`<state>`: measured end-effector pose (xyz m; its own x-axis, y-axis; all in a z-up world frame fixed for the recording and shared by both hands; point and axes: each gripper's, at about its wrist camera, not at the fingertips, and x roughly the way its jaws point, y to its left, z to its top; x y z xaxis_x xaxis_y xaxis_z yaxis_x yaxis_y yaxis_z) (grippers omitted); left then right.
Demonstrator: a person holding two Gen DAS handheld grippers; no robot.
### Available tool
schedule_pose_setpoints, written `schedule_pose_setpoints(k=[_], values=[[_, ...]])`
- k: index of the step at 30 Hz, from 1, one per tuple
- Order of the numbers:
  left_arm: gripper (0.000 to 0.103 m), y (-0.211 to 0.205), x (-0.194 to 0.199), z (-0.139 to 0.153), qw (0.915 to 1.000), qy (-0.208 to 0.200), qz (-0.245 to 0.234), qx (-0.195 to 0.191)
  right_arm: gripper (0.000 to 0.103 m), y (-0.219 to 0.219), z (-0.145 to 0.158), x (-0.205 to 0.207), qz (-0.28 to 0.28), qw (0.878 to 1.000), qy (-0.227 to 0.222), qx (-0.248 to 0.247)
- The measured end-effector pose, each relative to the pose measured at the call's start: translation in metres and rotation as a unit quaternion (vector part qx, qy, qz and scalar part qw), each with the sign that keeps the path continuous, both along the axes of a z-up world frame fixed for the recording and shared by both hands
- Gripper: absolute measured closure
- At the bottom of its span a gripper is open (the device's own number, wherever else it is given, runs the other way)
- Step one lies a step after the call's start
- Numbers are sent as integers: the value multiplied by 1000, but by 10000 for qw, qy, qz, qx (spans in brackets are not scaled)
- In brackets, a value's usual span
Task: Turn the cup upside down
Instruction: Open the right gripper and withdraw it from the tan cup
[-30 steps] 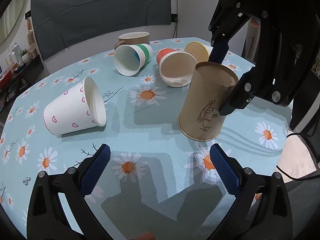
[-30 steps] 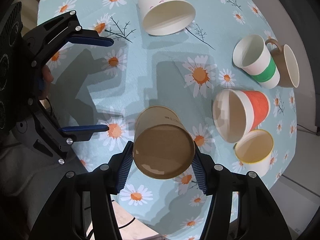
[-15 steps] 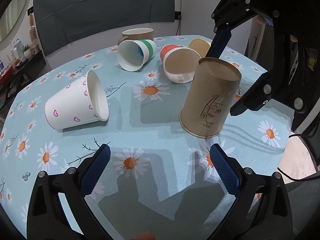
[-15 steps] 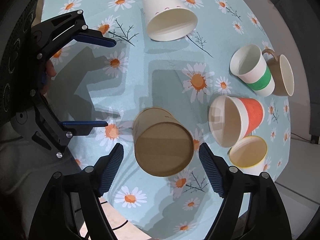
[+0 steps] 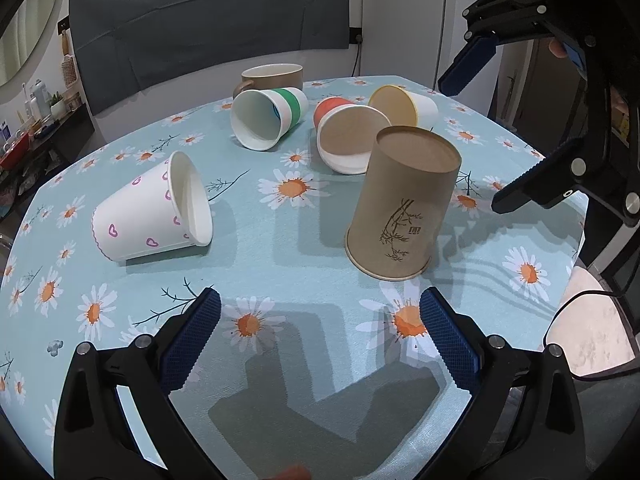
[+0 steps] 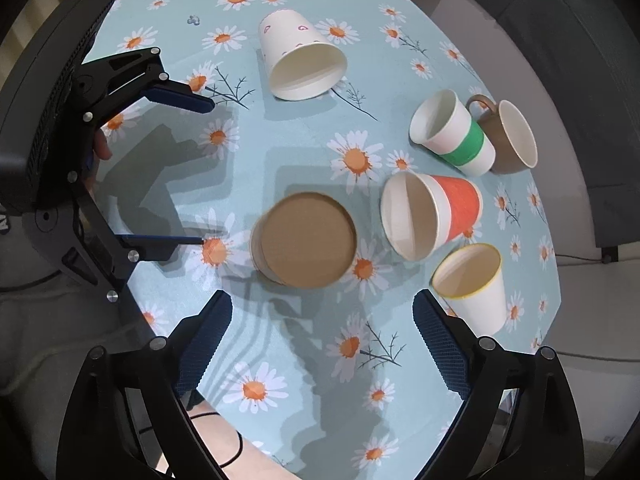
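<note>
The brown cup stands mouth-down on the tablecloth (daisy print); my right gripper and left gripper both gape, holding nothing.

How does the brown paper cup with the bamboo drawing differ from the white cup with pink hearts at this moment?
Pose: the brown paper cup stands upside down, rim on the tablecloth and base up; the white heart cup lies on its side, mouth open sideways.
Look: the brown paper cup is plain kraft brown with a dark bamboo sketch; the white heart cup is white with pink hearts.
Shared: both are tapered paper cups, and no gripper touches either.
</note>
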<state>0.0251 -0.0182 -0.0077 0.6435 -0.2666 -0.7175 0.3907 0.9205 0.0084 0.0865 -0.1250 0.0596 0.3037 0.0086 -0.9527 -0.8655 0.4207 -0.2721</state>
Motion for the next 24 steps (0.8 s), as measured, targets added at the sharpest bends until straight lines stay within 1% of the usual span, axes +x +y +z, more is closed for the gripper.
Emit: schedule_pose_setpoints(k=[4,6,10,12,14,18,20,22,24], values=[[6,-5,-7,2,9999,-93,36,63,14,-14,1,-5,-102,9993,-215,285],[6,-7,-12,3,9999,-123,80,80,12,-20,2,-11,-134,9978,-349,545],[6,-7,-23,6,9998,-188,-2,38,12,-29,-5,-20,-257,9914,-603,1136],[6,-6,-27,7,9996,-265,26,81,12,-30,-13,-22,-319,9880,-613,1380],[6,-5,-29,8,9993,-356,80,118,12,-33,-21,-22,-511,9829,-689,1630],[6,0,-30,8,9989,-426,174,60,11,-41,-32,-24,-708,9717,-504,2196],[6,3,-30,7,9989,-453,140,-40,11,-46,-38,-25,-848,9655,-393,2429],[6,7,-30,4,9985,-507,115,-168,11,-49,-44,-26,-1041,9602,-293,2577],[6,9,-28,1,9979,-573,141,-275,11,-53,-50,-29,-1192,9544,-341,2717]])
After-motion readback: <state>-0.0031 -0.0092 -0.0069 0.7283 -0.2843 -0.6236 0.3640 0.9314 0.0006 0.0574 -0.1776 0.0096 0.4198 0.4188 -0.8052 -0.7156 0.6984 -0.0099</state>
